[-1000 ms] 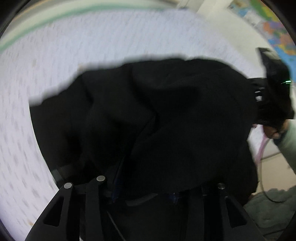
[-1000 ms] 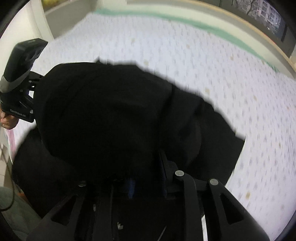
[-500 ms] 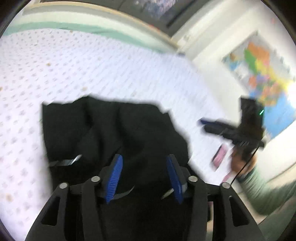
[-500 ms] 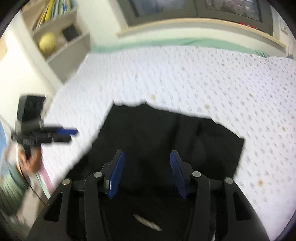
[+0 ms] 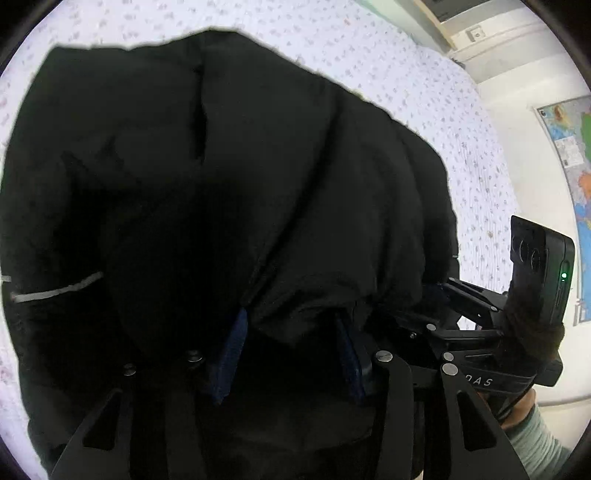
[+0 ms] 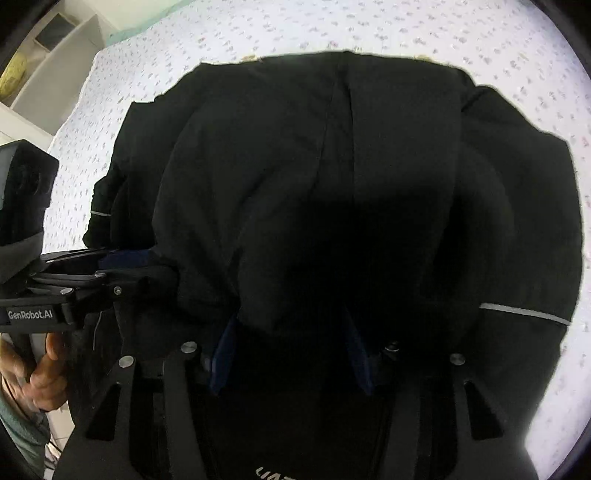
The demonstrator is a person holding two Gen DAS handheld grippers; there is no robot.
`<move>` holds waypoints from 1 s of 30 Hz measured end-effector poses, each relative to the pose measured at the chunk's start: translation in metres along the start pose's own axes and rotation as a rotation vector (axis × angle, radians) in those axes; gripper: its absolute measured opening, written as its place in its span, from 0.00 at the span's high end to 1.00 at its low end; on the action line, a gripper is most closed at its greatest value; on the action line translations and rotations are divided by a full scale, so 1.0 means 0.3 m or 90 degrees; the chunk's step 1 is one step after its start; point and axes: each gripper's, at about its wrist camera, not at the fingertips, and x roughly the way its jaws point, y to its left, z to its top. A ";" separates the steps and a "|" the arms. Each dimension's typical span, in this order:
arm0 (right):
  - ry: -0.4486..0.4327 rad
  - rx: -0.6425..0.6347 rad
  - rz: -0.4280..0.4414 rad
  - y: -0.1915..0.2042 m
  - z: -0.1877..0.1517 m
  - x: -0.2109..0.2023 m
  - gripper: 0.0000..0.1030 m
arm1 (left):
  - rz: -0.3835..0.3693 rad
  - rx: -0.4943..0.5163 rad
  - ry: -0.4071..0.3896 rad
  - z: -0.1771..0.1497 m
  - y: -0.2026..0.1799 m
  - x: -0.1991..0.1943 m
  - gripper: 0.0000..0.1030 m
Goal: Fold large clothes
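Note:
A large black jacket (image 5: pixel 221 166) lies bunched on the white patterned bed sheet (image 5: pixel 406 74) and fills most of both views. My left gripper (image 5: pixel 290 354) points down into it. Its jaws are closing, with a thick fold of the jacket between the blue pads (image 5: pixel 231 347), which stand apart. My right gripper (image 6: pixel 291 350) is pushed into the same jacket (image 6: pixel 332 166), its pads (image 6: pixel 223 350) also apart around a fold. Each gripper shows at the side of the other's view, close by, with its tips at the jacket's edge. Grey reflective stripes (image 6: pixel 524 314) mark the sleeves.
The sheet (image 6: pixel 258 29) stretches beyond the jacket on the far side. A wall map (image 5: pixel 580 184) hangs to the right in the left wrist view. White shelves (image 6: pixel 44 48) stand at the far left in the right wrist view. A hand (image 6: pixel 44 376) holds the left gripper's handle.
A second ago both grippers were buried in the lifted jacket. Half a second ago both stood open and raised above it. Now both have dropped back into the jacket, with folds between the pads.

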 end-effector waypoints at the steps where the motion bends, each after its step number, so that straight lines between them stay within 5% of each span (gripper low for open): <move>1: -0.007 -0.005 0.000 0.010 -0.006 -0.031 0.48 | -0.003 0.007 -0.009 -0.015 -0.011 -0.031 0.52; 8: -0.093 -0.067 0.034 0.123 -0.105 -0.306 0.47 | -0.054 0.036 -0.067 -0.139 -0.052 -0.237 0.51; 17: 0.021 -0.009 -0.003 0.029 -0.116 0.042 0.48 | -0.022 -0.033 0.004 -0.197 0.042 -0.065 0.52; 24: -0.028 -0.006 0.041 0.021 -0.174 -0.139 0.45 | -0.041 -0.003 -0.095 -0.365 0.078 -0.437 0.51; 30: -0.053 0.035 0.041 -0.111 -0.339 -0.281 0.44 | 0.011 -0.125 -0.109 -0.666 0.353 -0.673 0.48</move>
